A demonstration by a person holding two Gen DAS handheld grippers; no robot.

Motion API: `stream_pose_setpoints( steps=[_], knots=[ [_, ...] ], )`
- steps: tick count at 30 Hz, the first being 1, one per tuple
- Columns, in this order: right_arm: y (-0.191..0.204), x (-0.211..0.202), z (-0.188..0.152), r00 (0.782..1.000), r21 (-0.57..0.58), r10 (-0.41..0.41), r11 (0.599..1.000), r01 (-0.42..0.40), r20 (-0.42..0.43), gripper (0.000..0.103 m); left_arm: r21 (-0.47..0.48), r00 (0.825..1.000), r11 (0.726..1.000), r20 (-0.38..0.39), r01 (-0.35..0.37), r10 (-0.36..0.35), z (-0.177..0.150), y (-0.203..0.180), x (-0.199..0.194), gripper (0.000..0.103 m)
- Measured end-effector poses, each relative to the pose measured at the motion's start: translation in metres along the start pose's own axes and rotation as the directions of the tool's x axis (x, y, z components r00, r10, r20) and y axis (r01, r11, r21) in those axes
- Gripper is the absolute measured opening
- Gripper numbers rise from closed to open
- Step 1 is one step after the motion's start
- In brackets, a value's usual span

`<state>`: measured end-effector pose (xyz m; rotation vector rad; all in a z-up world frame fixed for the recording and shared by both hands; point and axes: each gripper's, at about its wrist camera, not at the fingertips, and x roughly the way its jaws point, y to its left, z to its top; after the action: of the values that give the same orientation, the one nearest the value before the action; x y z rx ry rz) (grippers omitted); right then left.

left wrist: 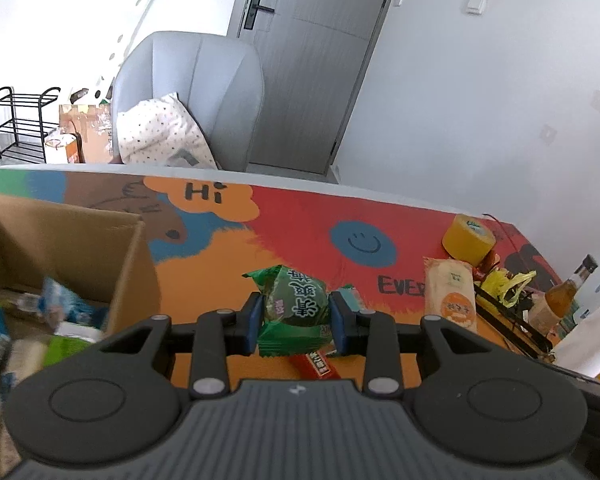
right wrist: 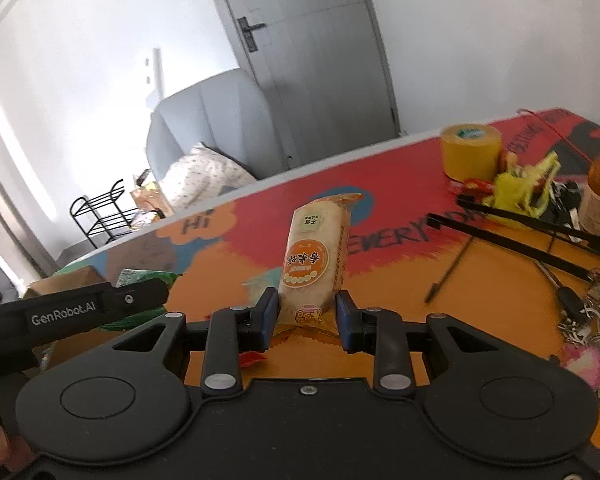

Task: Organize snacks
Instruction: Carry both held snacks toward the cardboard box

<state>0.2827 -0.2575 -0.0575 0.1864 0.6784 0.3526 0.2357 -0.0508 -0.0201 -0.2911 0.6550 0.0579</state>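
Green snack packet sat clamped in my left jaws; right jaws stood slightly open around the orange rice-cracker packet; only the left view showed the cardboard box.

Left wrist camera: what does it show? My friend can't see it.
The left gripper squeezes a green crinkly snack packet above a colourful painted table. An open brown cardboard box with snacks sits to its left; an orange rice-cracker packet lies to its right.

Looking like glossy crinkled plastic film on the green snack wrapper and the orange rice-cracker pack, showing matt black plastic with blue pads on the left gripper, plain rough brown cardboard on the box, smooth printed matt covering on the table.
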Motion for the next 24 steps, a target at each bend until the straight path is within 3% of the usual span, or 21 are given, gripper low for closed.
stream_pose_setpoints(
  steps=[24],
  knots=[
    [0.085,-0.012,-0.005,0.985,-0.091,0.171,0.982,-0.167,0.035,0.029,-0.053,0.994,0.997,0.090,-0.052,0.057,0.002,0.073,-0.085,0.034]
  ],
)
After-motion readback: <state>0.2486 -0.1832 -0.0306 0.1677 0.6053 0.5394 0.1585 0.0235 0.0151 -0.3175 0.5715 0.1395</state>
